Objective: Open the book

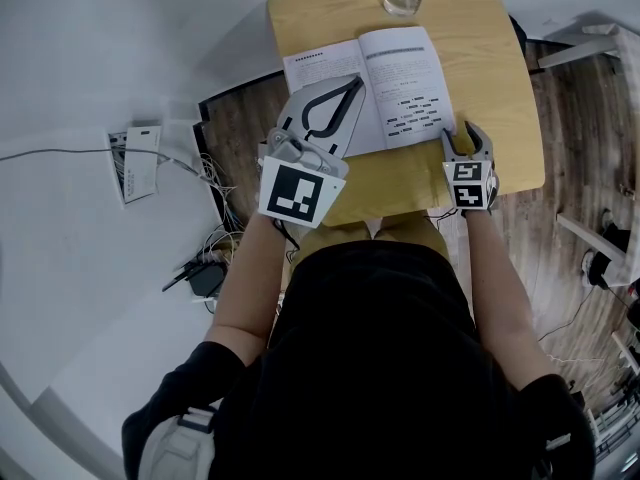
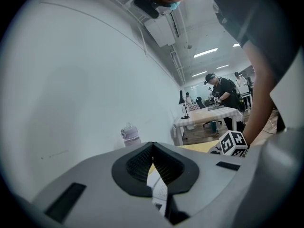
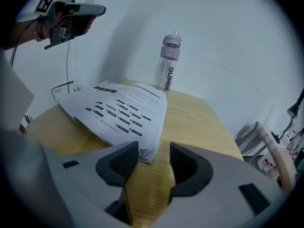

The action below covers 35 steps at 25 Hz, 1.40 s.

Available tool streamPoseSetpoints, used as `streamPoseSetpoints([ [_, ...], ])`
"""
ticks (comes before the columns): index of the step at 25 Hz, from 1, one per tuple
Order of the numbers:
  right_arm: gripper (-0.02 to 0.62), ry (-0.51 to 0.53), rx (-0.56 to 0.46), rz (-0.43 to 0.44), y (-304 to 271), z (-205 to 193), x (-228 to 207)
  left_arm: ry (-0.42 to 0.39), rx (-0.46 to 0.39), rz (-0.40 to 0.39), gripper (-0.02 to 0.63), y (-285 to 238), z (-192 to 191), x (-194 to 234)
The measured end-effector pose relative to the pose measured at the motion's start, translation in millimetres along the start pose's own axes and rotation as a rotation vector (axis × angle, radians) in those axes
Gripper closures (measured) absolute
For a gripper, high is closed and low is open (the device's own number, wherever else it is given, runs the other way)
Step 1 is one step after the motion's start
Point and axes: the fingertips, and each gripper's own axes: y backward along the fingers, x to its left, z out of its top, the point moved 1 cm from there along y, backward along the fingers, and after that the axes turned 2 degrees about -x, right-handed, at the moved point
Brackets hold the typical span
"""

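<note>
The rounded, pale yellow wooden desk (image 1: 500, 98) carries the task's thing at its middle: a thin white paperback book (image 1: 375, 88). It already lies open and face up, so the opening looks done. Its spine runs straight away from you, and the two pages spread left and right across the desk. Your right gripper (image 1: 466, 136) is the nearer one. It sits low at the desk's near edge with its jaws spread and nothing clamped. The book's near right corner lies just ahead of the gap between them, so any further turn of a page would start from that corner. Your left gripper (image 1: 355, 83) hangs in the air above the left page, well clear of the paper, with its jaws pressed together at the tips and nothing held. Beyond the book, at the far edge, stands a clear plastic bottle with a lilac cap (image 3: 167, 65). The upright lettering on it seems to read "DUMIK". The pages carry a heading and rows of short dark printed lines, too small to read.
</note>
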Motion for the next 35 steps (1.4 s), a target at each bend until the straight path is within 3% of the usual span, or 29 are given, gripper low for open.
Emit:
streamPoseSetpoints([
  [20, 0.377, 0.066, -0.097, 0.003, 19, 47, -5, -0.012, -0.025, -0.010, 0.595, 4, 14, -1],
  [35, 0.377, 0.159, -0.296, 0.072, 51, 122, 18, -0.030, -0.057, 0.007, 0.595, 14, 26, 9],
])
